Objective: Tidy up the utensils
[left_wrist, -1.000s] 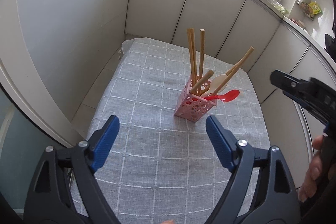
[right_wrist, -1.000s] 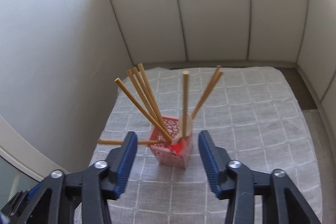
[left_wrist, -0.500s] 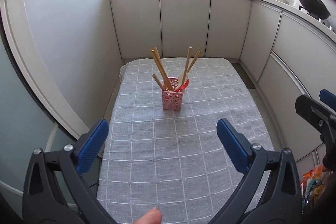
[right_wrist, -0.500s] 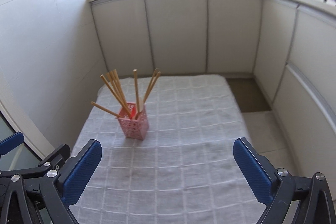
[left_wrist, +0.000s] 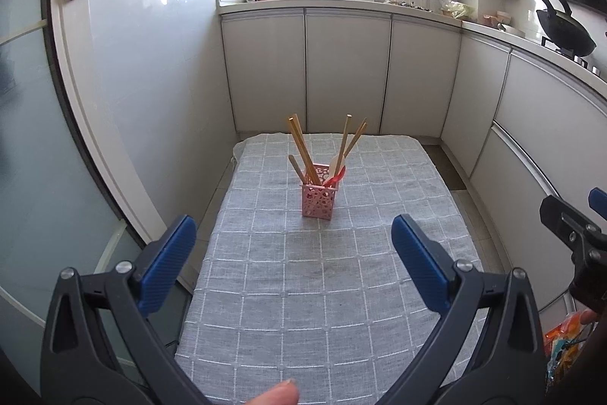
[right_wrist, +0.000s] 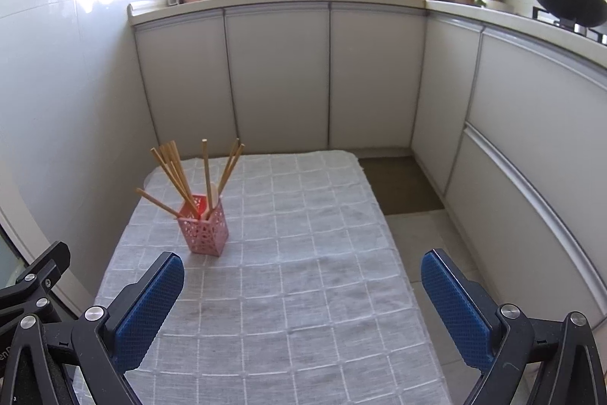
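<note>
You are pulling both grippers back and up from the pink holder [left_wrist: 318, 202], which was close between the right jaws a second ago and is now sitting well ahead of both, near the far middle of the grey checked tablecloth [left_wrist: 303, 291]. Your left gripper [left_wrist: 292, 264] and right gripper [right_wrist: 303, 306] are both standing with jaws wide apart, nothing between them. The wooden chopsticks [left_wrist: 301, 148] are leaning out of the holder in all directions, with a red spoon [left_wrist: 335, 178] and a pale spoon [left_wrist: 335, 165] tucked among them. The holder is looking light, perforated and easy to tip, so if you are moving it, be gripping low across its walls. The chopsticks are stiff, thin and smooth; be pinching them mid-shaft.
</note>
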Demonstrator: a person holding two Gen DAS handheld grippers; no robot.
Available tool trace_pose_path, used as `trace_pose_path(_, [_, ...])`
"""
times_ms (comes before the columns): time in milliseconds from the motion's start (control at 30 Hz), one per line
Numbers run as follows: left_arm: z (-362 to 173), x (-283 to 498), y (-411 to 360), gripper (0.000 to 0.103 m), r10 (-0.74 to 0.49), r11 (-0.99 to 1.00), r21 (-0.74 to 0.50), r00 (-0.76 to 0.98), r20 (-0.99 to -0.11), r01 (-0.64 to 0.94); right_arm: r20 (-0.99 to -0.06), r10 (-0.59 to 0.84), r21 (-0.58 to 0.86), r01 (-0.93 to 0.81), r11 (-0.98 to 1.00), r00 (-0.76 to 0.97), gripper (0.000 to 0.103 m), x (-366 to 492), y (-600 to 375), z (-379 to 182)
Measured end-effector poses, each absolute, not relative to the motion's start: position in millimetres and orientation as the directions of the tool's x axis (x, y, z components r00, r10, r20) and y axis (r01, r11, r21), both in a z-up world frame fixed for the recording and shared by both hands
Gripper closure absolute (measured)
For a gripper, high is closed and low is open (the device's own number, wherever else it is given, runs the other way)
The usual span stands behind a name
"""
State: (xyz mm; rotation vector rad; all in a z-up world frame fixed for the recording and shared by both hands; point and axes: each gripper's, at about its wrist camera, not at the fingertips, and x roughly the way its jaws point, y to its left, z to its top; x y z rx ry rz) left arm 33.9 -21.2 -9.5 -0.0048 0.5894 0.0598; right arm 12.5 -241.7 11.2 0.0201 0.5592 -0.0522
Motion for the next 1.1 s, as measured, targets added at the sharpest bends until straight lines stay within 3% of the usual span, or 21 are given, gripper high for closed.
trace_pose_path(1100, [-10.5, 27.5, -20.1, 0.001, 0.072, 0.997, 0.013, 0.829, -0.555, -0.078, -0.516, -0.029, -0.021, 0.021, 1.000, 0.856, 0.000, 7.8, -231.5, 10.8])
